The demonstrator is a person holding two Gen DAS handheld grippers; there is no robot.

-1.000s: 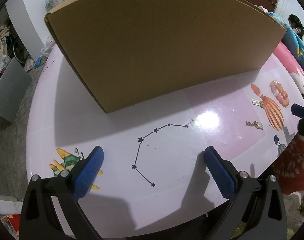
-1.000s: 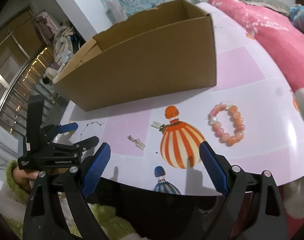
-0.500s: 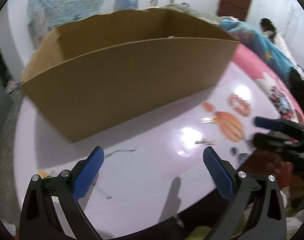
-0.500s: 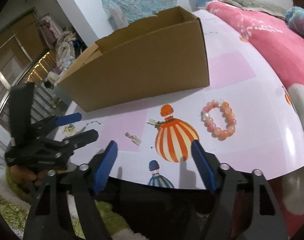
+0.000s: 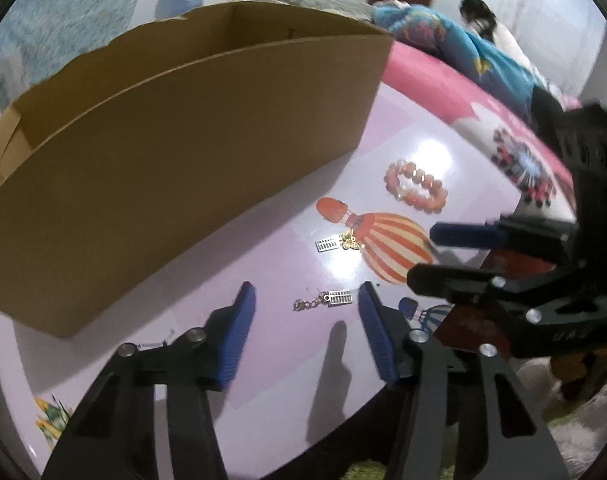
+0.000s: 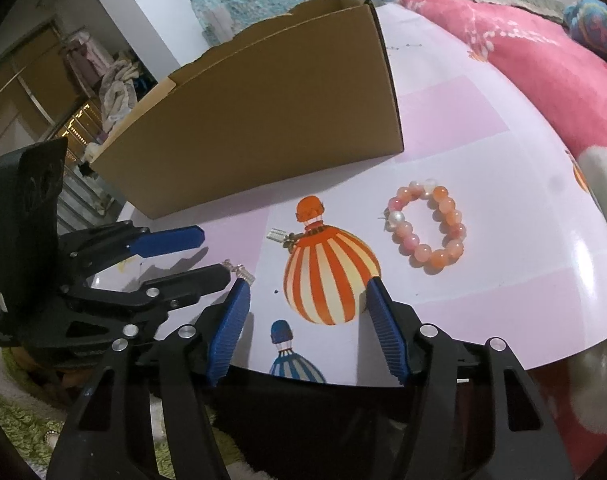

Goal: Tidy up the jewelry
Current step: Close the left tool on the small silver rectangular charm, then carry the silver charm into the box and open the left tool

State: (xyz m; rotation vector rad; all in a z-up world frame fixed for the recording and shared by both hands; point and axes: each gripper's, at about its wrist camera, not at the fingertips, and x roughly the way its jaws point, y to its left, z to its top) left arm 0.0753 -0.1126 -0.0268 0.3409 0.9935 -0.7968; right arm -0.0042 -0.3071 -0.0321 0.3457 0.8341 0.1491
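Left gripper (image 5: 307,300): jaws closing, chain earring (image 5: 323,300) lying between the blue pads, not yet pinched. Right gripper (image 6: 305,292) also closing, over a printed balloon (nothing between). Bead bracelet (image 6: 427,228) at its 1 o'clock on the table (image 6: 483,128); cardboard box (image 6: 263,132) at 11.

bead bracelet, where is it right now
The bead bracelet lies flat on the table, right of the printed orange striped balloon and in front of the cardboard box's right corner, untouched by either hand-held gripper.
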